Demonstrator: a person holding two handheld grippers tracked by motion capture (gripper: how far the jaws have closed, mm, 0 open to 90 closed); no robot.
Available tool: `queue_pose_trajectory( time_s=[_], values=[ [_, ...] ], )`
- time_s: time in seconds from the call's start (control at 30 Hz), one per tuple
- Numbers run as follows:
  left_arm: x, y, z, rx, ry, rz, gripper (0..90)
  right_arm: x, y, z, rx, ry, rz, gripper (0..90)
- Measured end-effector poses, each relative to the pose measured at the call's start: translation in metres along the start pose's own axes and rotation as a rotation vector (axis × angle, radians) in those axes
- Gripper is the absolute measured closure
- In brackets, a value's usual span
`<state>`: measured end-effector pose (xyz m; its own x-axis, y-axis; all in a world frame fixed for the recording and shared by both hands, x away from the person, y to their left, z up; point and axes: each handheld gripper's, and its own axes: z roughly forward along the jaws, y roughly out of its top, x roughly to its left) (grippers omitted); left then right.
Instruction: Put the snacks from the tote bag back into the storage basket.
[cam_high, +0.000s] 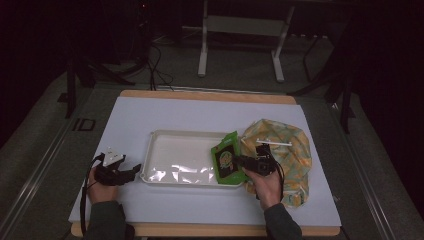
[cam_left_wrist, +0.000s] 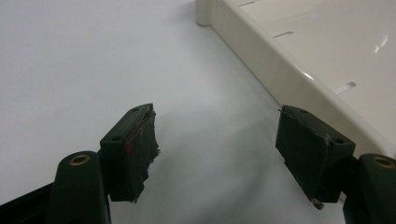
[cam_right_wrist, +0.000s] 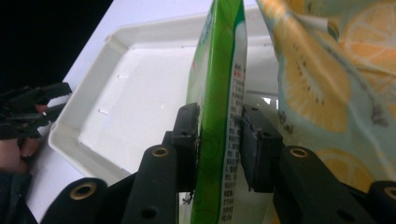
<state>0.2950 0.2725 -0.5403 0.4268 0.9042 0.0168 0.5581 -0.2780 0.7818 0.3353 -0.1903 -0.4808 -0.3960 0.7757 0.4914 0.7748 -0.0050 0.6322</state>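
A green snack packet (cam_high: 226, 159) is held over the right end of the white tray (cam_high: 165, 145), with my right gripper (cam_high: 244, 161) shut on its edge. In the right gripper view the packet (cam_right_wrist: 219, 93) stands edge-on between the two pads, which press on both its faces, and the tray (cam_right_wrist: 93, 107) lies beyond it. My left gripper (cam_high: 131, 172) rests on the white table cover just left of the tray, open with nothing between its fingers. In the left gripper view the gripper (cam_left_wrist: 217, 149) has its jaws wide apart beside the tray's wall (cam_left_wrist: 280, 70).
A cloth bag with an orange and lemon print (cam_high: 285, 150) lies right of the tray, a white stick (cam_high: 276, 143) across its top; the same bag (cam_right_wrist: 327, 70) hangs close beside the packet. The table's wooden edge (cam_high: 200, 230) runs along the front. Table legs (cam_high: 202, 45) stand beyond.
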Motion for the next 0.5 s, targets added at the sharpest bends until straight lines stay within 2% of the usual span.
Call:
queue_pose_trajectory(
  time_s=[0.3, 0.5],
  values=[
    [-0.0001, 0.0, -0.0001, 0.002, 0.001, 0.004, 29.5, 0.0022, -0.006, -0.0052, -0.016, -0.035, -0.017, 60.0],
    [-0.0001, 0.0, 0.0, 0.001, 0.001, 0.004, 29.5, 0.006, -0.0088, -0.0091, -0.031, -0.046, -0.033, 58.2]
  ],
)
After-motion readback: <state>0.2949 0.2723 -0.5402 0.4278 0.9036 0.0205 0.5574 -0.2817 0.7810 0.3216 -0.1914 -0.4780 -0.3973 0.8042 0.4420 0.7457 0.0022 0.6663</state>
